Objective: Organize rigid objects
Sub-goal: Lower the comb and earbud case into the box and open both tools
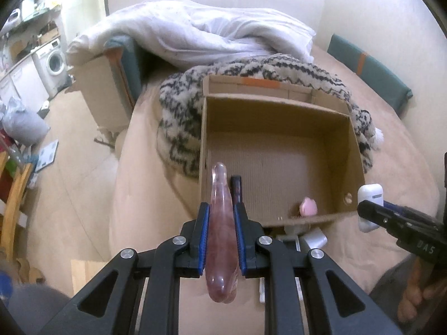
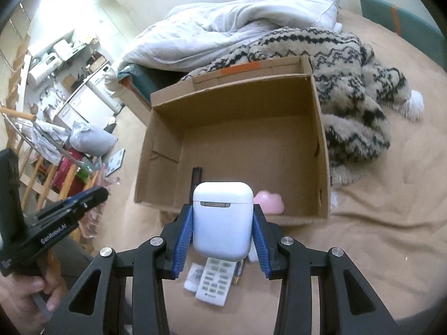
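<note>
Left gripper clamps a translucent pink piece; right gripper clamps a white earbud case. The cardboard box lies ahead and below both. Each load should clear the near wall before release.

Your earbud case is hiding part of the remote beneath it. The box wall is covering the pink object's lower half; its identity is staying unclear.
</note>
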The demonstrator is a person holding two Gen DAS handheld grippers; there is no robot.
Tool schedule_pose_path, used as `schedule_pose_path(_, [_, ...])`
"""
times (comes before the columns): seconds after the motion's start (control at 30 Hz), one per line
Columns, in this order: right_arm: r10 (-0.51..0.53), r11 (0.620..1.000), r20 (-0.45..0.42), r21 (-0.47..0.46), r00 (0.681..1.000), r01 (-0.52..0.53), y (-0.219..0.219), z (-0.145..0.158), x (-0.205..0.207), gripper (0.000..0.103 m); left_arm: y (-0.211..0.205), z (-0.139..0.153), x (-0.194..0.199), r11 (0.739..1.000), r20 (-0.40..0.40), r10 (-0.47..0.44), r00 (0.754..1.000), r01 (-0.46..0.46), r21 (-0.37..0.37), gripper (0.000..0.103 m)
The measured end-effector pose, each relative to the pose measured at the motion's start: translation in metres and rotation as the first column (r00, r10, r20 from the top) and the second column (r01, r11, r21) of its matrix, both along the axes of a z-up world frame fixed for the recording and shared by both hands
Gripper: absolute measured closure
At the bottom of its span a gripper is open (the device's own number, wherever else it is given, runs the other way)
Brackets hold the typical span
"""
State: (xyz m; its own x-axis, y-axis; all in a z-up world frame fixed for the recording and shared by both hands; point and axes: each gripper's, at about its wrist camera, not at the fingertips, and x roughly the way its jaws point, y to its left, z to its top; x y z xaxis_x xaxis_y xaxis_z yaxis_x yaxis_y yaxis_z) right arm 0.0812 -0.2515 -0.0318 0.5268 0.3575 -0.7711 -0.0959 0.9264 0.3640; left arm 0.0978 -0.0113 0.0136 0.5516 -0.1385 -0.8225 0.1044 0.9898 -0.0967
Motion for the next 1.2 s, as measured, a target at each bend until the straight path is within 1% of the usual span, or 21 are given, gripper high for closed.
schedule_pose_path(0.03, [-0.001, 1.0, -0.002, -0.001, 1.0, 0.001, -0.001, -0.001, 0.005, 0.06, -0.002, 0.0, 0.004, 1.0, 0.001, -0.002, 1.0, 0.002, 0.001, 0.087])
schedule_pose_path(0.07, [-0.001, 1.0, -0.005, -0.004, 1.0, 0.001, -0.002, -0.002, 0.008, 0.06, -0.004, 0.0, 0.009, 1.0, 0.006, -0.003, 1.0, 0.003, 0.022, 0.087])
schedule_pose_path(0.13, [-0.004, 1.0, -0.014, -0.014, 1.0, 0.004, -0.004, -0.006, 0.019, 0.06, -0.008, -0.001, 0.018, 1.0, 0.011, -0.007, 1.0, 0.007, 0.029, 0.087])
schedule_pose_path(0.17, [-0.005, 1.0, -0.019, -0.022, 1.0, 0.004, -0.005, -0.009, 0.025, 0.06, -0.011, -0.003, 0.022, 0.999, 0.021, -0.012, 1.0, 0.011, 0.044, 0.087])
schedule_pose_path(0.27, [-0.007, 0.998, -0.044, -0.059, 0.999, 0.004, -0.007, -0.02, 0.039, 0.06, -0.018, -0.009, 0.035, 0.999, 0.023, -0.023, 0.999, 0.022, 0.043, 0.087])
schedule_pose_path(0.4, [-0.022, 0.999, -0.076, -0.026, 0.997, 0.02, -0.012, -0.035, 0.049, 0.06, -0.023, -0.022, 0.054, 0.999, 0.009, -0.054, 0.999, 0.054, -0.004, 0.087])
schedule_pose_path(0.5, [-0.028, 1.0, -0.094, -0.012, 0.995, 0.027, -0.013, -0.041, 0.054, 0.06, -0.02, -0.033, 0.068, 0.993, -0.02, -0.064, 0.998, 0.062, -0.098, 0.087])
schedule_pose_path(0.53, [-0.028, 1.0, -0.097, -0.013, 0.995, 0.027, -0.014, -0.042, 0.056, 0.06, -0.02, -0.037, 0.072, 0.993, -0.032, -0.059, 0.998, 0.055, -0.107, 0.087])
schedule_pose_path(0.6, [-0.029, 1.0, -0.105, -0.009, 0.994, 0.028, -0.014, -0.045, 0.061, 0.06, -0.02, -0.047, 0.081, 0.994, -0.053, -0.044, 0.998, 0.038, -0.102, 0.087])
schedule_pose_path(0.7, [-0.037, 0.999, -0.12, -0.003, 0.992, 0.037, -0.015, -0.051, 0.07, 0.06, -0.021, -0.059, 0.091, 0.99, -0.083, -0.041, 0.996, 0.029, -0.141, 0.087])
schedule_pose_path(0.77, [-0.039, 0.999, -0.138, 0.0, 0.99, 0.039, -0.014, -0.056, 0.076, 0.06, -0.021, -0.065, 0.096, 0.985, -0.078, -0.046, 0.996, 0.032, -0.169, 0.087])
schedule_pose_path(0.8, [-0.037, 0.999, -0.147, 0.001, 0.988, 0.038, -0.012, -0.059, 0.077, 0.06, -0.022, -0.067, 0.096, 0.985, -0.075, -0.046, 0.996, 0.033, -0.167, 0.087])
schedule_pose_path(0.93, [-0.018, 1.0, -0.15, -0.009, 0.988, 0.016, -0.002, -0.063, 0.076, 0.06, -0.027, -0.077, 0.097, 0.994, -0.051, -0.042, 0.998, 0.037, -0.105, 0.087])
schedule_pose_path(1.07, [0.0, 1.0, -0.162, -0.031, 0.987, -0.005, 0.005, -0.068, 0.077, 0.06, -0.024, -0.086, 0.099, 0.996, -0.073, -0.013, 0.997, 0.007, -0.09, 0.087])
schedule_pose_path(1.2, [0.003, 0.999, -0.169, -0.036, 0.986, -0.009, 0.006, -0.071, 0.077, 0.06, -0.025, -0.092, 0.1, 0.999, -0.067, 0.001, 0.998, -0.004, -0.053, 0.087])
